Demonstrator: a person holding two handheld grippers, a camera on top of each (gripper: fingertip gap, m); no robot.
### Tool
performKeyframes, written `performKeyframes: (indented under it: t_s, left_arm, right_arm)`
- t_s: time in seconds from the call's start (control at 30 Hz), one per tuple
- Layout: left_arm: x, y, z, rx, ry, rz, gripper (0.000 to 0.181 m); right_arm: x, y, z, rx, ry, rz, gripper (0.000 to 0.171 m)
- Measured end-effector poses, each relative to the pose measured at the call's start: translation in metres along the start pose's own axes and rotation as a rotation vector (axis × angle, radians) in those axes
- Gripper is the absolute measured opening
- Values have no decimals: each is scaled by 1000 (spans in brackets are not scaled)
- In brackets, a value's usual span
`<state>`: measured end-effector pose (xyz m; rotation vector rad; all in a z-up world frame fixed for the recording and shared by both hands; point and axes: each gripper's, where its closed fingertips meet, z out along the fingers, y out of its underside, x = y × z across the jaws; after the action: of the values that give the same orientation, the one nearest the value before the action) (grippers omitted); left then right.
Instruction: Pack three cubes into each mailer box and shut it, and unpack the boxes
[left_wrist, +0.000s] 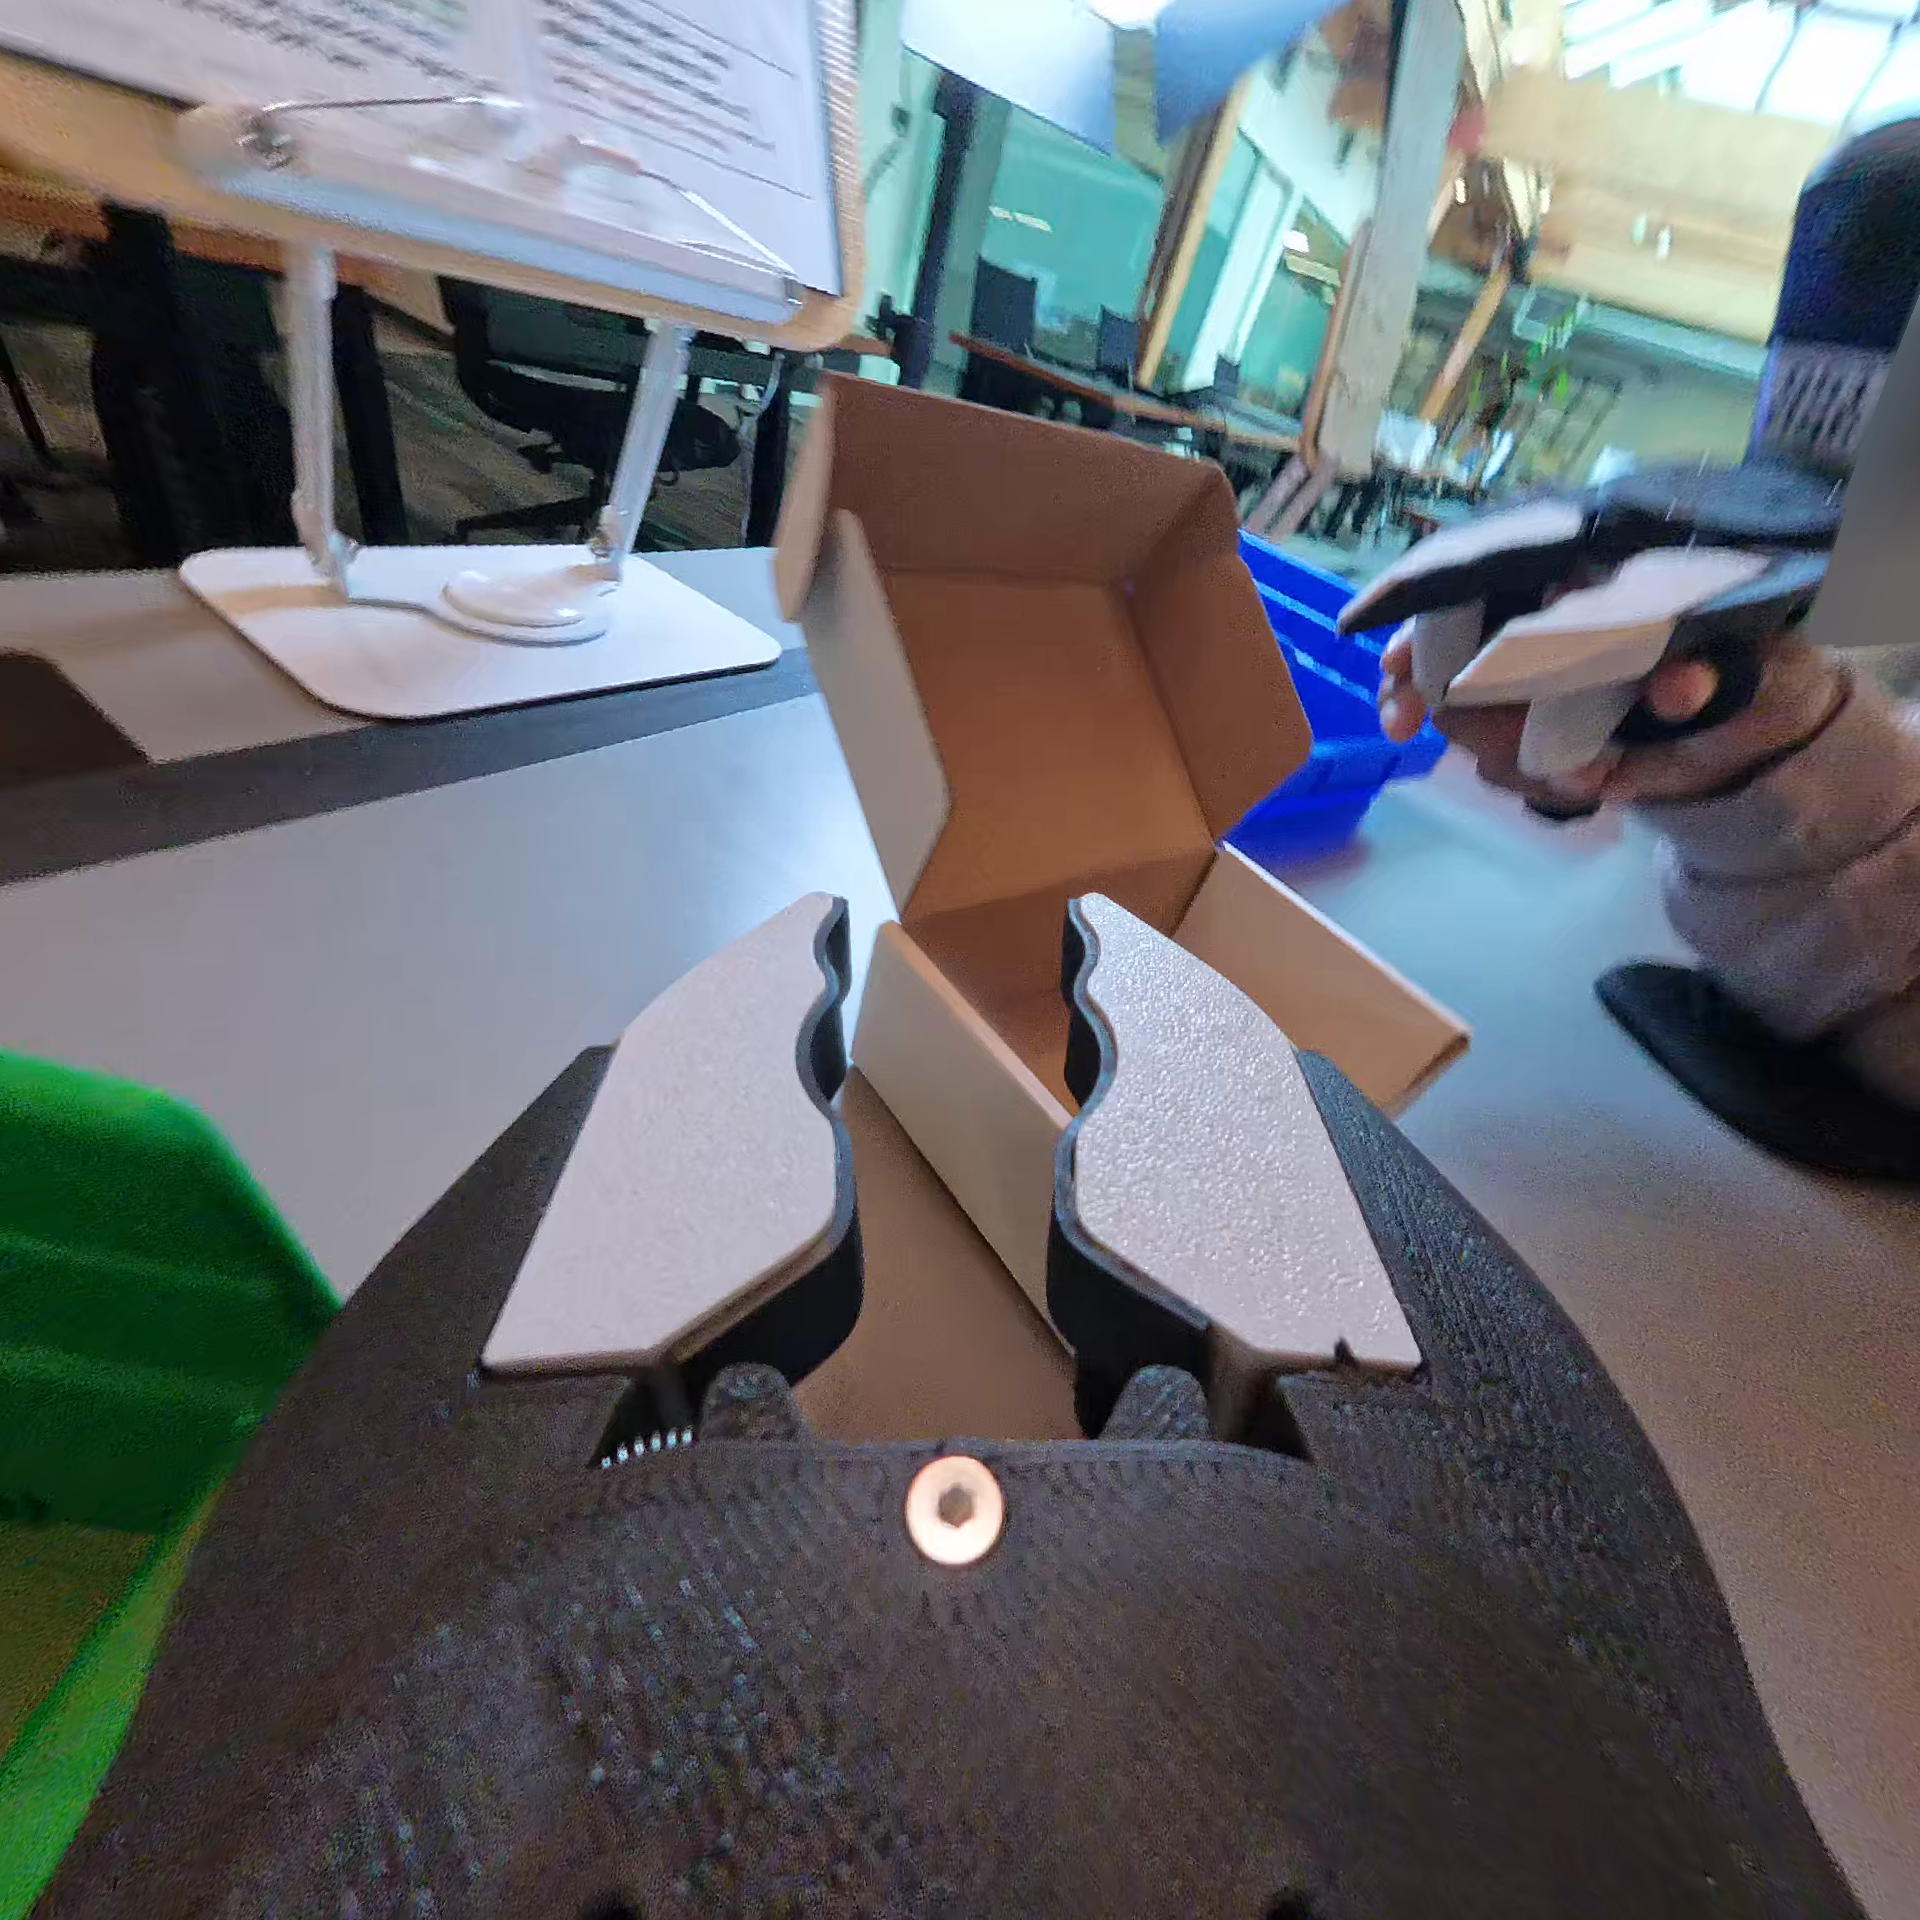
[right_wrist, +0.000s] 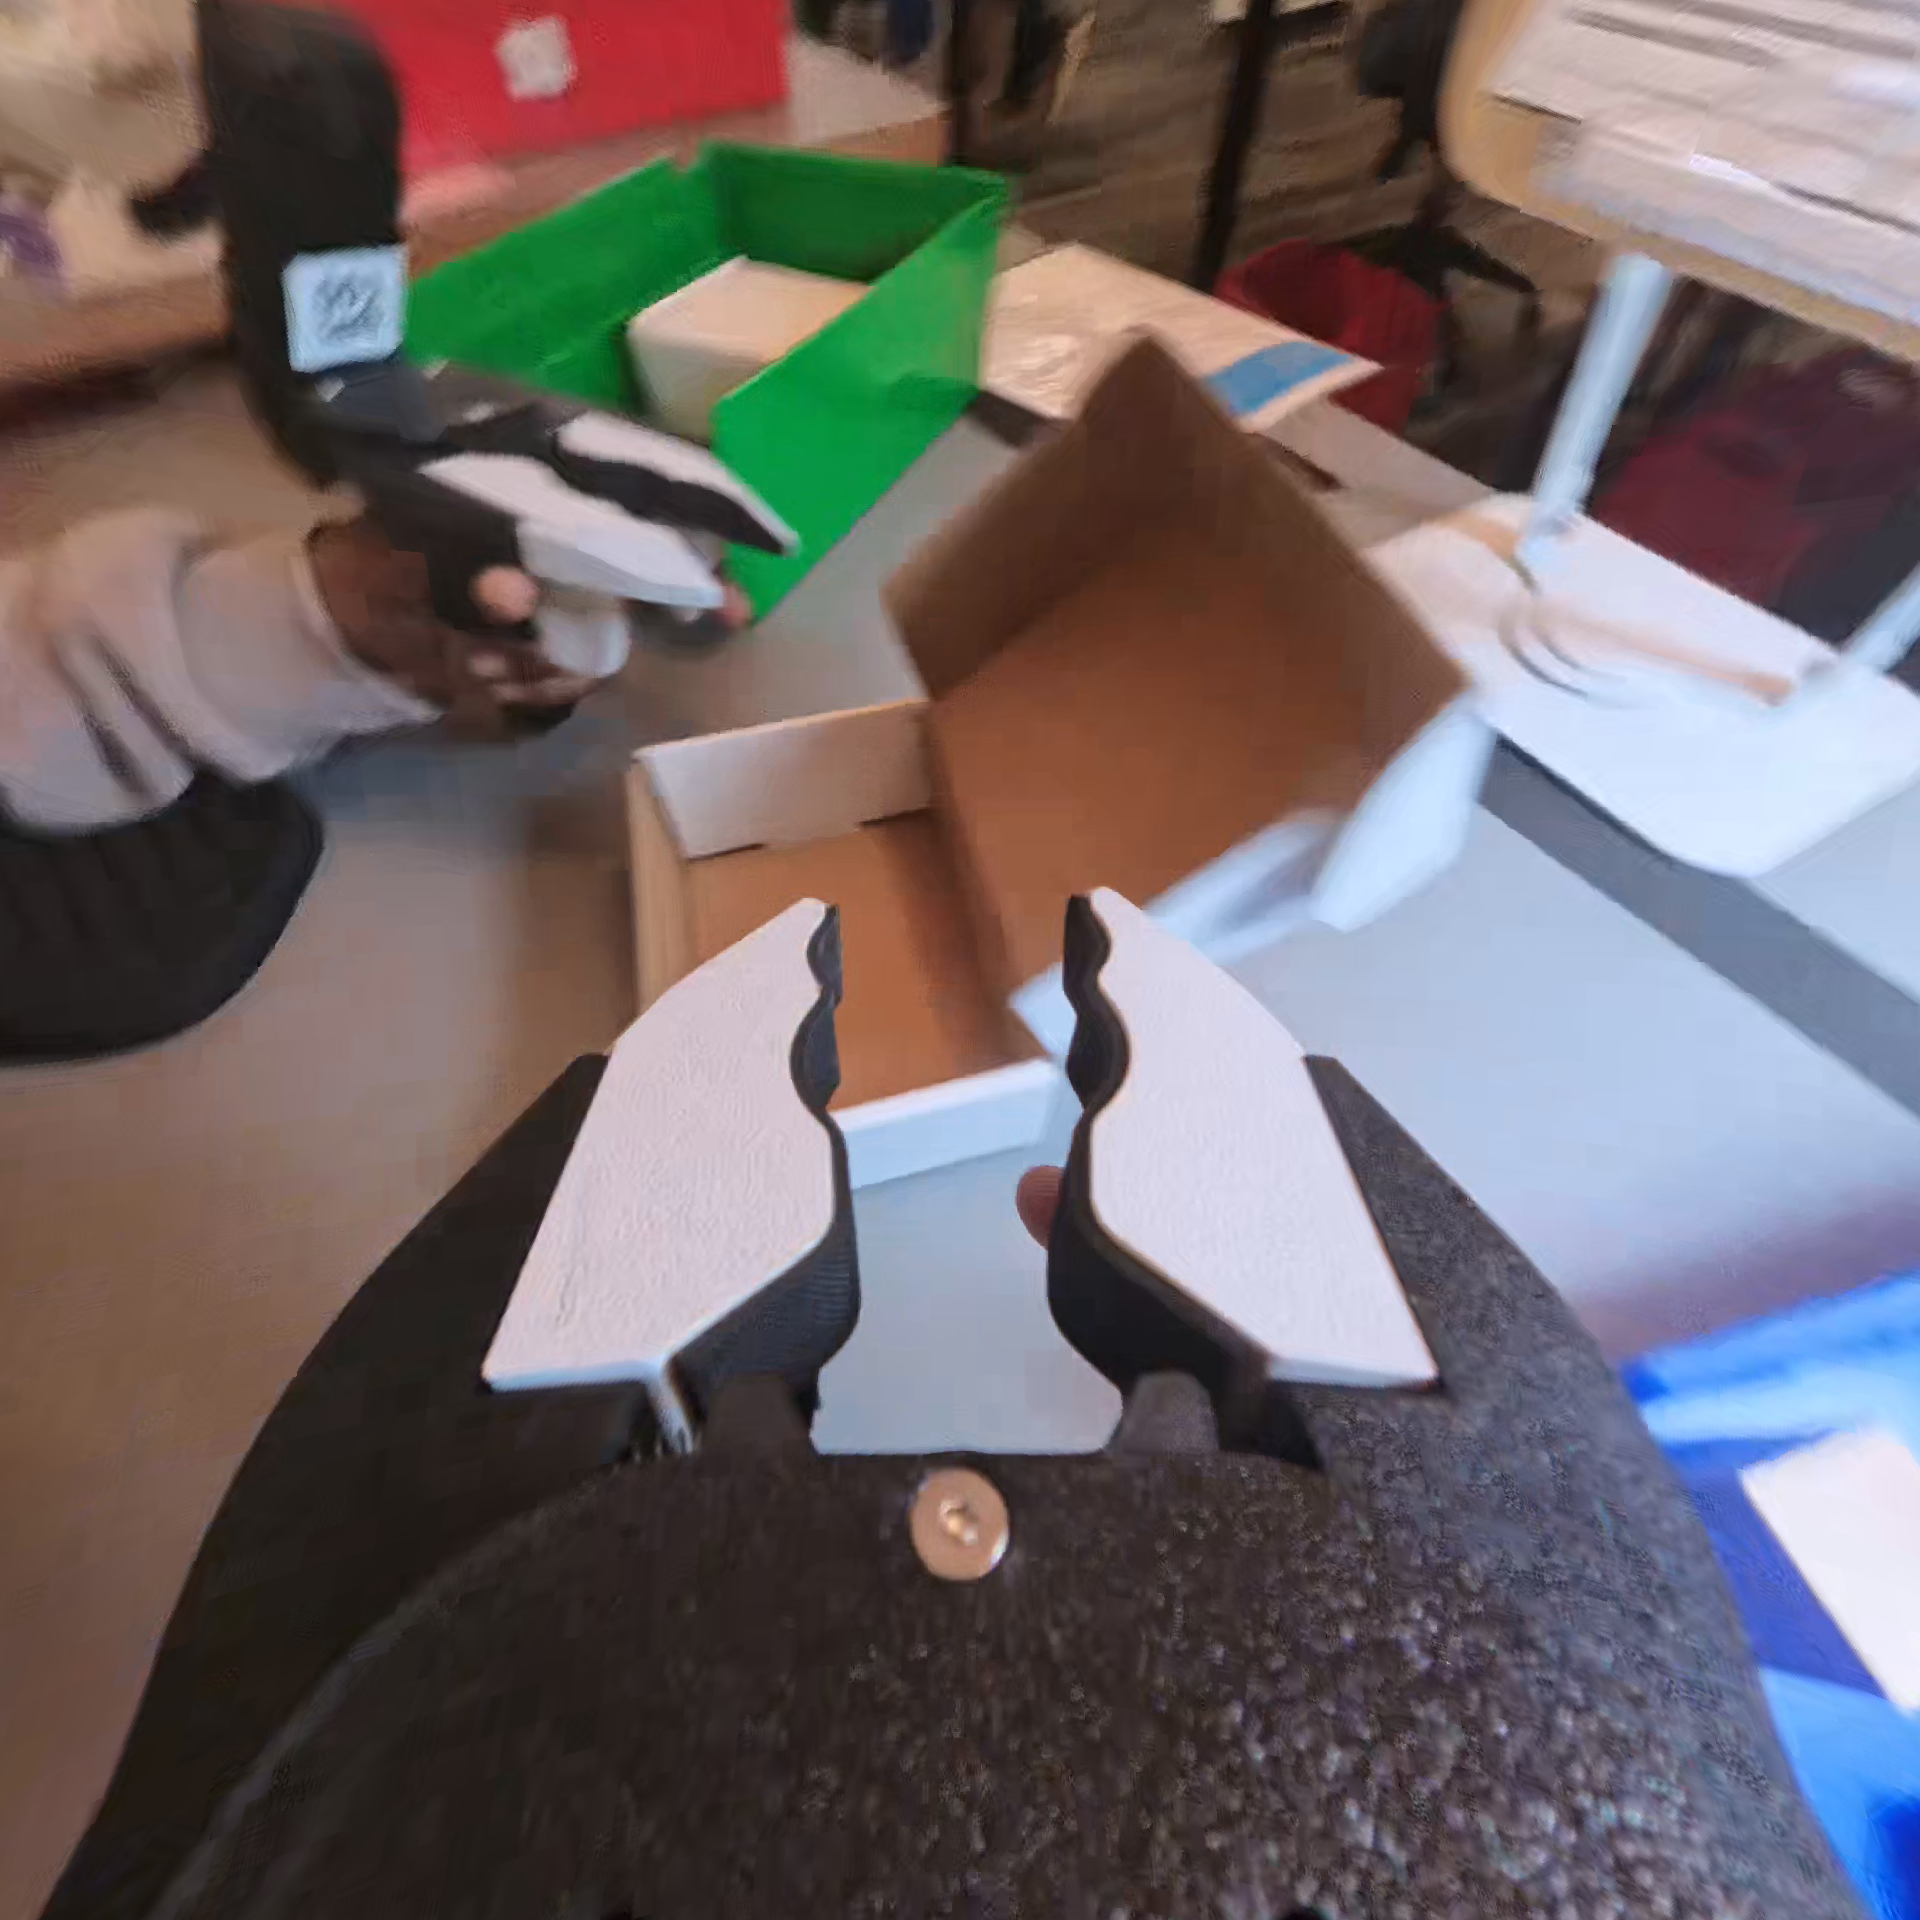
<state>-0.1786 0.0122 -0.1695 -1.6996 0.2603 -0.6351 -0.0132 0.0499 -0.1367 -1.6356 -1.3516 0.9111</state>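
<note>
An open mailer box (left_wrist: 1039, 665), white outside and brown inside, stands on the grey table with its lid raised. What shows of its inside is empty; no cubes are in view. My left gripper (left_wrist: 951, 914) is open and empty, and the box's near wall (left_wrist: 956, 1091) shows between its fingers. My right gripper (right_wrist: 951, 914) is open and empty, just above the near edge of the box (right_wrist: 1143, 675). The right gripper (left_wrist: 1392, 644) also shows to the right of the box in the left wrist view. The left gripper (right_wrist: 753, 571) shows left of the box in the right wrist view.
A green bin (right_wrist: 831, 436) beyond the left gripper holds a white closed box (right_wrist: 727, 332); the bin also shows at the left (left_wrist: 125, 1299). A blue bin (left_wrist: 1320, 665) sits behind the box; it shows again (right_wrist: 1766, 1403) holding something white. A white document stand (left_wrist: 468, 634) stands at the back. Left tips to right tips: about 20 cm.
</note>
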Motion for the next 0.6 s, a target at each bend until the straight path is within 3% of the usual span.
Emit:
performKeyframes:
  t_s: [0.07,0.17,0.33,0.47,0.6]
  left_arm:
    - [-13,-5,2,45,9,-139,40]
    - [-18,4,15,15,45,-260,46]
    - [1,30,31,-124,60,-165,40]
    - [20,39,33,-184,66,18,29]
    - [50,47,32,-213,176,129,24]
  right_arm:
    - [30,16,-6,6,18,125,46]
    - [33,37,8,-21,-70,278,58]
    - [21,42,40,22,-104,309,71]
    - [24,39,48,86,-91,279,53]
    - [21,42,46,128,-86,170,43]
